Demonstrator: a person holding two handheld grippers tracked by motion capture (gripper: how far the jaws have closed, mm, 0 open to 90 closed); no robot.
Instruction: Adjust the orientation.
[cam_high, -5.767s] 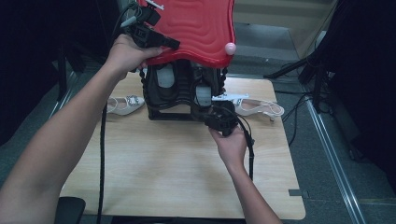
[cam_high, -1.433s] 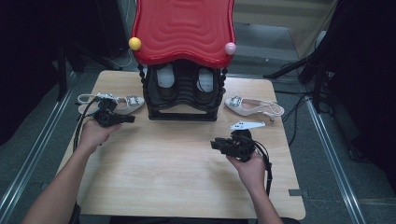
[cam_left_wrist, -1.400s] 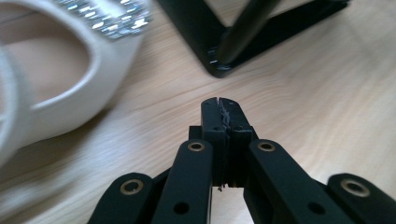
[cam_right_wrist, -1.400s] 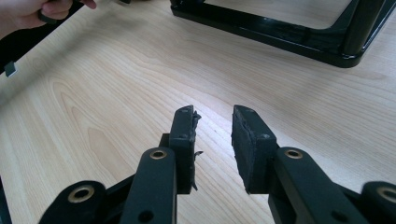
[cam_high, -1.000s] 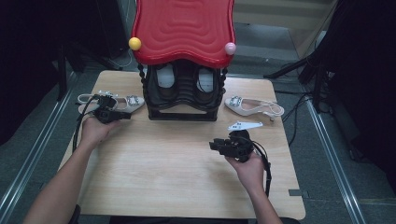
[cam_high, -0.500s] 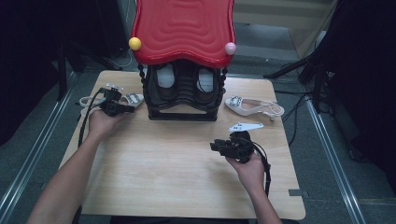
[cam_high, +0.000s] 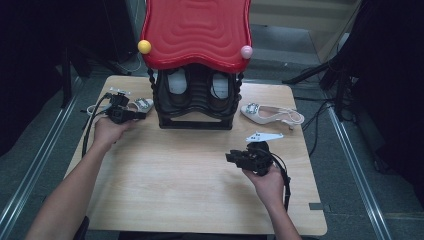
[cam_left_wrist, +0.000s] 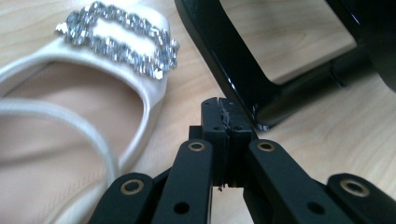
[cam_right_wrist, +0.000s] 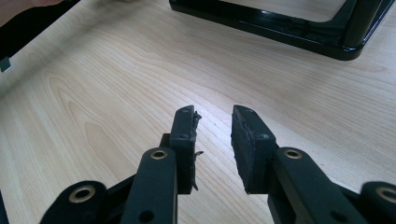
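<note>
Shifted forward and in toward the shoe rack (cam_high: 195, 122) over the last second and a half, as far as the left gripper (cam_high: 136, 115) goes; hardly stirred on the right. Now puts the left gripper low over the table (cam_high: 190, 180), in the narrow gap between the left sandal (cam_high: 142, 104) and the rack's black base. Shows its jaws pressed together with nothing between them in the left gripper view (cam_left_wrist: 223, 112), tips just short of the rack's foot (cam_left_wrist: 233, 60), with the sandal's white toe strap (cam_left_wrist: 140, 79) and glittering buckle (cam_left_wrist: 119, 39) just beside them on the left.

Looks like lining up on the sandal from its toe end, probably to pick it up or nudge it toward the rack; would need the jaws opened first. Leaves the sandal flat on the wood, toe toward the rack, not touched as far as can be told.

Keeps the right gripper (cam_high: 231, 157) out over bare table, well apart from everything, jaws parted and empty (cam_right_wrist: 212, 116), pointed toward the rack's base (cam_right_wrist: 280, 28); seems parked out of the way, ready to help.

Holds one pair already inside the rack: two dark shoes (cam_high: 176, 87) with pale insoles, side by side under the red wavy top (cam_high: 197, 30). Leaves the other sandal (cam_high: 270, 114) lying outside, at the rack's right.
</note>
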